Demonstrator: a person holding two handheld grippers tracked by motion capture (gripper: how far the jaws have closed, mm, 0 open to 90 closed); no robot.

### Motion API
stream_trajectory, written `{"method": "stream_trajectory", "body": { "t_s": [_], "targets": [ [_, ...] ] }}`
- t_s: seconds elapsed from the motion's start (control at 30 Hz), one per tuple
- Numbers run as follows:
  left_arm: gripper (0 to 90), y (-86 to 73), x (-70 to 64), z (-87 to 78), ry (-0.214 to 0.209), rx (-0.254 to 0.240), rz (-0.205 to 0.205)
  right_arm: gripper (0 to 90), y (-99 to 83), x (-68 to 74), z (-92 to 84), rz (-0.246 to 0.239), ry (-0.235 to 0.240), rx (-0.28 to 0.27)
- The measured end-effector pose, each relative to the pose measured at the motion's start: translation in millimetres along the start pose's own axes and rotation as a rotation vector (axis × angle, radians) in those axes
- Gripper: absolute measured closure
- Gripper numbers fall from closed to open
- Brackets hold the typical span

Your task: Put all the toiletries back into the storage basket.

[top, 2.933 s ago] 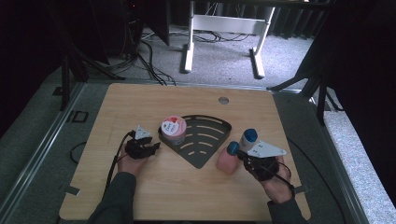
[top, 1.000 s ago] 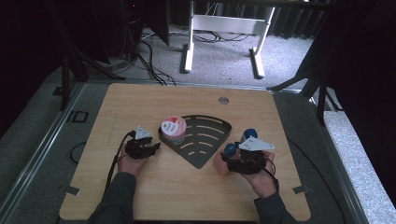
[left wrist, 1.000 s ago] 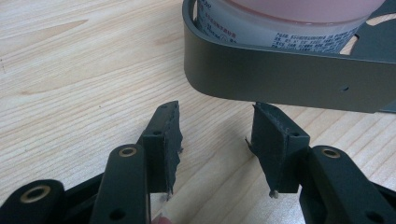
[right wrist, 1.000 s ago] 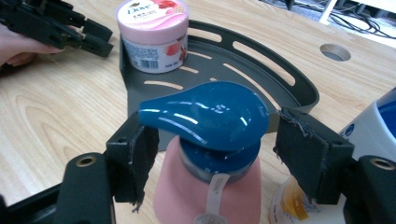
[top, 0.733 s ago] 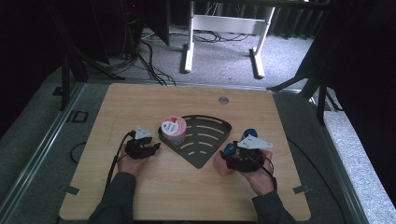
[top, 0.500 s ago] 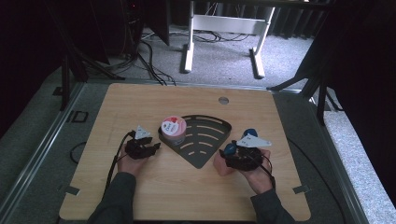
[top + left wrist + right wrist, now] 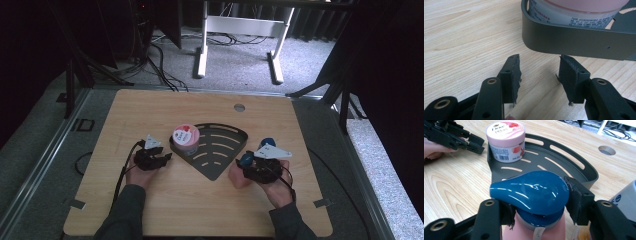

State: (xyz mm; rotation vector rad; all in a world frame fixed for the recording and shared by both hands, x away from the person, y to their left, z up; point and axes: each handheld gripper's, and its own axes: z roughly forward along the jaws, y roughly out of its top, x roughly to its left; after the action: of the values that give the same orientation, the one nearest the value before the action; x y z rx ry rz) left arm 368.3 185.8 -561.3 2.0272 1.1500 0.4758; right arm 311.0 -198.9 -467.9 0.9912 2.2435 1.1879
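Our right claw point(image 7: 537, 202) has just been closing, and its jaws now sit against either side of the blue pump head point(image 7: 530, 191) of the pink bottle point(image 7: 236, 175); the head fills the gap between them, so we read this as a pinch on the pump head. Compared with a moment ago, when this claw stood a little further from the bottle near the desk's point(image 7: 150, 107) right edge, it has come in over the bottle's top beside the right corner of the dark corner rack point(image 7: 220, 145). We judge that the grasp is nearly set and that the lift toward the rack comes next; the glossy, rounded head could slip if the squeeze is light. Our left claw point(image 7: 539, 75) stands half spread with nothing between its jaws, resting just beside the rack's rounded left corner, perhaps to steady it. The rack lies near the middle of the desk and holds one thing: a pink-lidded cream jar point(image 7: 186, 139), upright in its left corner against the low wall. The rest of the slotted floor is bare. A white bottle with a blue cap point(image 7: 268, 144) stands just behind the right claw, outside the rack.
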Motion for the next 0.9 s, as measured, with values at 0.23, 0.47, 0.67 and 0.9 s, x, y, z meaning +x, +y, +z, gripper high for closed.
{"method": "stream_trajectory", "body": {
  "t_s": [0.23,0.47,0.67,0.9],
  "targets": [
    [51.8,0.0,0.3,0.1,-0.002,-0.002,-0.003,51.9,2.3,4.0,0.6,-0.023,-0.017,0.005],
    [51.8,0.0,0.6,0.0,-0.004,-0.001,-0.004,52.3,4.3,8.2,0.8,-0.021,-0.017,0.014],
    [51.7,0.0,0.8,-0.1,-0.003,-0.001,-0.004,52.3,8.5,16.4,3.6,-0.026,0.028,0.019],
    [51.5,-0.2,1.5,-0.3,-0.008,-0.004,-0.013,52.2,15.6,26.2,8.4,-0.046,0.046,0.017]
  ]
}}
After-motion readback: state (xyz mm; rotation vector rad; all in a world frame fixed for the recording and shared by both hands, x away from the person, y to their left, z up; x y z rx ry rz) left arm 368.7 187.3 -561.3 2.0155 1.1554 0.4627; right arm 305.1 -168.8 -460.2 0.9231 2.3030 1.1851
